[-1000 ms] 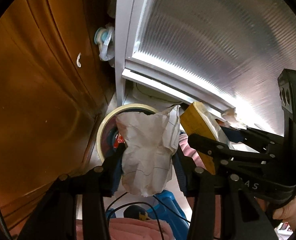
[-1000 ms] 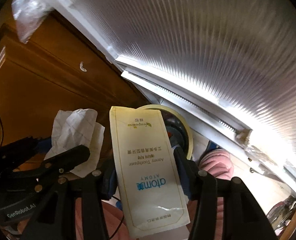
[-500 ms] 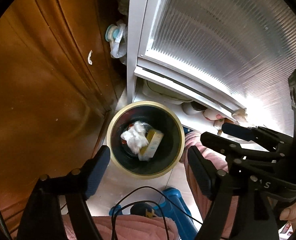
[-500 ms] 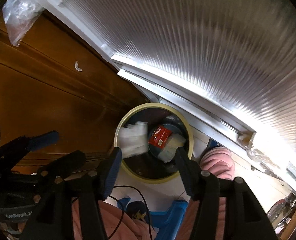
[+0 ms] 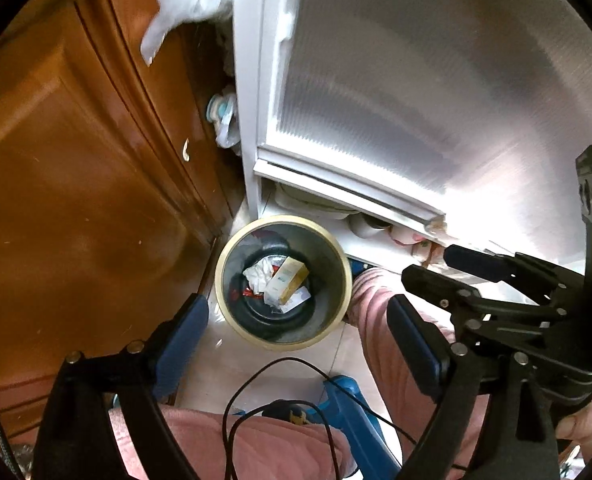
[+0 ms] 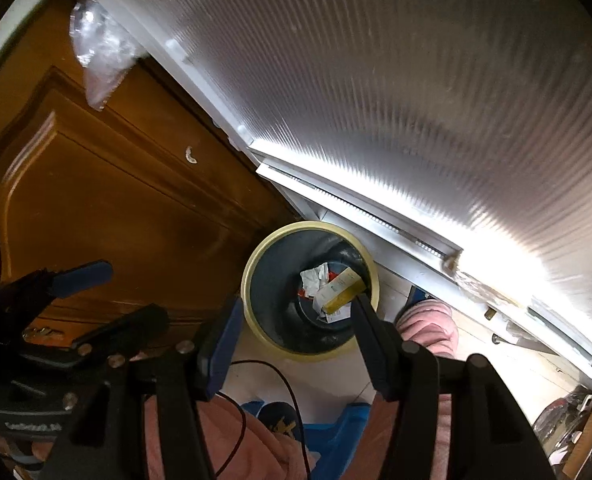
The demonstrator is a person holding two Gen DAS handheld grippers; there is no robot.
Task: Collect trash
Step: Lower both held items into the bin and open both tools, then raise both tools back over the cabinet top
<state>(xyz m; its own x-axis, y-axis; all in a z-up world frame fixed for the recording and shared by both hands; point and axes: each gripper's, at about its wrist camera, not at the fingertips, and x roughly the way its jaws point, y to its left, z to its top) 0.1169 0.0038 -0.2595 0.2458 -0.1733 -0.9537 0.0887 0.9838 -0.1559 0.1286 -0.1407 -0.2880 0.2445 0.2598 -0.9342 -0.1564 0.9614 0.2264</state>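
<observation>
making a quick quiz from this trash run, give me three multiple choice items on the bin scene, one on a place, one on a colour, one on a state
1. Where does the toothpaste box lie?
A. inside the bin
B. on the floor
C. in the right gripper

2. What colour is the bin's rim?
A. red
B. pale yellow
C. black

3. What is between the left gripper fingers?
A. crumpled paper
B. a cable
C. nothing

Answers:
1 A: the box rests on the crumpled paper at the bin's bottom.
2 B: a pale yellow band rings the dark bin.
3 C: the jaws are opening with nothing between them; the right gripper is empty too.
</observation>
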